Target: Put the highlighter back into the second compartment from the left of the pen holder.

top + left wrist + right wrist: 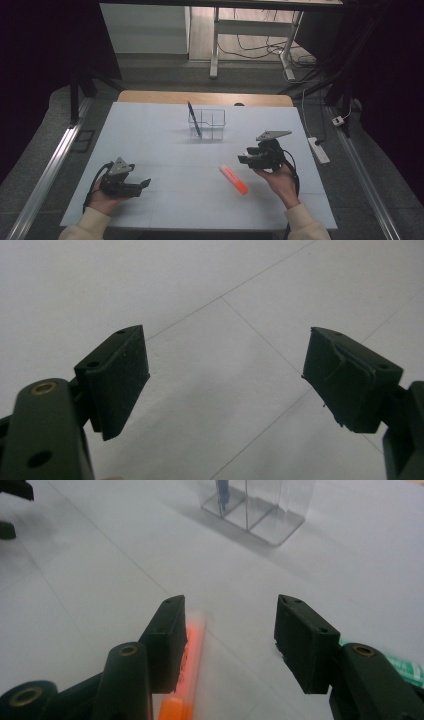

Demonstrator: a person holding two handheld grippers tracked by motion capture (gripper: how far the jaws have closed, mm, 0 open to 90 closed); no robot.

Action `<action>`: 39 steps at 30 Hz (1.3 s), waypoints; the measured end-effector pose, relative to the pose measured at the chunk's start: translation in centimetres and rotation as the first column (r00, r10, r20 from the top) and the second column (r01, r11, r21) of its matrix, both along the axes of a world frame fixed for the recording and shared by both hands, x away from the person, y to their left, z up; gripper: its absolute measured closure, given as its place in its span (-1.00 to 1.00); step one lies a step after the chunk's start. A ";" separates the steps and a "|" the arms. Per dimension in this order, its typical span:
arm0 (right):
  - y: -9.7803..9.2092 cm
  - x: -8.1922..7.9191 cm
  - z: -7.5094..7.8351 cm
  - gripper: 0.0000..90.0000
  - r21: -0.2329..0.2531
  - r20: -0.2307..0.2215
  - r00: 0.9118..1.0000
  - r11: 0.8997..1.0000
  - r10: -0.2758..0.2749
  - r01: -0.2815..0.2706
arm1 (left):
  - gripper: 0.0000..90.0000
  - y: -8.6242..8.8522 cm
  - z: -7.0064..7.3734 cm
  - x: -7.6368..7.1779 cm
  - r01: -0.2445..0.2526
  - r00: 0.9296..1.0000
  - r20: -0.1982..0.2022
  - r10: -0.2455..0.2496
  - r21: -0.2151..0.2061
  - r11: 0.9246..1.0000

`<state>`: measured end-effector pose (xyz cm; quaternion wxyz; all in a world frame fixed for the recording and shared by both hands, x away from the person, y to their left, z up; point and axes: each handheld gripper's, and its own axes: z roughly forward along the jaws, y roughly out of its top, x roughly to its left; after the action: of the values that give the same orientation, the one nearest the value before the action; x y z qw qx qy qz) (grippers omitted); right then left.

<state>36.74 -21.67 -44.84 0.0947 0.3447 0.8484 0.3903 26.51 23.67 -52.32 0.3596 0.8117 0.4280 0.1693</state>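
On white table (150, 145), orange highlighter (233, 179)

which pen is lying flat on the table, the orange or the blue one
The orange highlighter, lying flat near the right gripper. The blue pen stands tilted in the clear holder.

The right tool (227, 630), jaws apart, hovers beside an orange highlighter (192, 652) lying before a clear organizer (272, 510).

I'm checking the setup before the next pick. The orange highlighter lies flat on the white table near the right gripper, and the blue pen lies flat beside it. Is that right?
Not quite. The blue pen does not lie flat beside the orange highlighter: it stands tilted in the clear organizer farther back, as the high view shows. The highlighter does lie flat on the white table near the right gripper.
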 end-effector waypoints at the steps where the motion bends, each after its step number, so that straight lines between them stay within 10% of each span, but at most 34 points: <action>1: -0.1 -0.2 -0.1 0.04 -0.005 -0.006 1.000 1.000 -0.001 0.001 | -0.60 0.0 0.0 0.0 0.000 1.000 0.000 0.000 0.001 1.000; 20: -0.4 -1.8 -0.9 0.02 -0.114 -0.064 0.997 0.993 0.035 -0.042 | -0.60 -0.1 0.0 0.0 0.005 1.000 0.001 -0.005 0.003 1.000; 39: 2.4 -2.7 -1.9 0.00 -0.271 -0.176 0.980 0.952 0.098 -0.144 | -0.60 -0.1 0.0 0.0 0.006 1.000 0.000 -0.006 0.005 1.000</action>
<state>34.07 -19.29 -46.76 0.0505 0.3051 0.9199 0.2413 26.55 23.54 -52.36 0.3581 0.8138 0.4252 0.1695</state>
